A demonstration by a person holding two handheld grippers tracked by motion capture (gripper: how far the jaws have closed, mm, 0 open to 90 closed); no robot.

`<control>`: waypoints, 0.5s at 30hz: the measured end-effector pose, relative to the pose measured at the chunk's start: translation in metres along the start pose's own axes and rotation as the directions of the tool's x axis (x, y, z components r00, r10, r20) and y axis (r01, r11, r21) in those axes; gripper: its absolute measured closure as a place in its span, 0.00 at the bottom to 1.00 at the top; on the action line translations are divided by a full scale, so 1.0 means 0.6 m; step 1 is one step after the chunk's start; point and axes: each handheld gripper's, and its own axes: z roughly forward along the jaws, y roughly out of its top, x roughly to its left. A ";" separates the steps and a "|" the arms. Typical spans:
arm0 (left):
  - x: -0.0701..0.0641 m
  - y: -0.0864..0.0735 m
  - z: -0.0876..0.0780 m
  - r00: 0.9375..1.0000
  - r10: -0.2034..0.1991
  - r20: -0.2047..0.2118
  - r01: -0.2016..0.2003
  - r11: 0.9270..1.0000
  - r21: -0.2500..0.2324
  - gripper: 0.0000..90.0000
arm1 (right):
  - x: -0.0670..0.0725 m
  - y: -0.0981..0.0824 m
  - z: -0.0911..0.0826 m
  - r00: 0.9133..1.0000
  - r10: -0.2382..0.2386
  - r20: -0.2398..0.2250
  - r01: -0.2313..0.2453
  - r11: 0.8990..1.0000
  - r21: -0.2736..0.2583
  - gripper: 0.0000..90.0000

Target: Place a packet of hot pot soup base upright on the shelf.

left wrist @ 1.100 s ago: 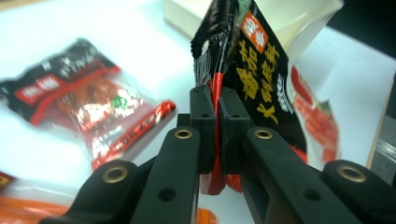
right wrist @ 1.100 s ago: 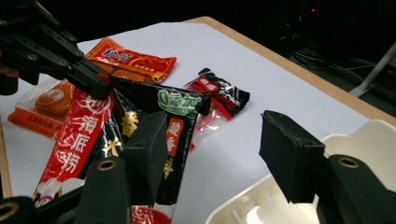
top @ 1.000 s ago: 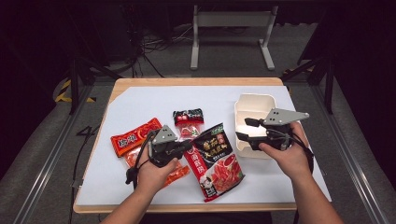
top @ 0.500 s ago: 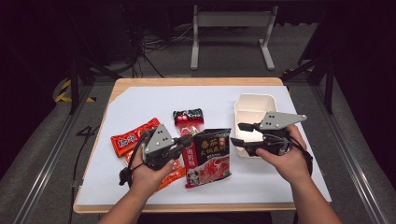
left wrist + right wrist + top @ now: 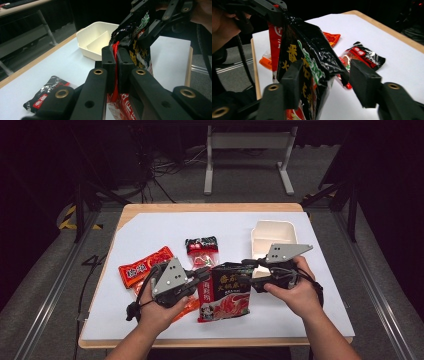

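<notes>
The large black and red packet (image 5: 225, 292) is held upright just above the front of the counter (image 5: 150, 227), between the two hands. Its upper left edge is pinched by the left gripper (image 5: 116, 61), whose jaws are pressed together on the red seam. The right gripper (image 5: 324, 75) has just been closing around the opposite top corner, with the packet between its jaws, but a gap is still seen at the right-hand pad, so no second grip is judged to be made yet. The lifting is thus done; securing the second corner, and probably carrying the packet to the box, is judged to be left. The white box (image 5: 272, 237), divided into compartments, stands just behind the right hand, and nothing is seen inside it. Three other packets lie flat on the counter: a small black and red packet (image 5: 201, 251), an orange-red packet (image 5: 145, 266), and another orange one (image 5: 268, 61) under the left hand.
</notes>
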 end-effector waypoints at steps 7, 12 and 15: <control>-0.002 0.002 -0.001 1.000 0.012 0.025 -0.011 1.000 -0.017 0.97 | 0.001 0.000 0.006 0.997 0.019 -0.079 -0.018 1.000 0.024 0.70; -0.003 0.001 -0.001 1.000 0.005 0.028 -0.004 1.000 -0.017 0.96 | 0.002 0.001 0.010 0.995 0.024 -0.095 -0.021 0.999 0.032 0.74; -0.001 0.001 -0.001 1.000 -0.006 0.029 0.006 1.000 -0.016 0.96 | 0.002 0.001 0.010 0.994 0.023 -0.106 -0.019 0.999 0.039 0.80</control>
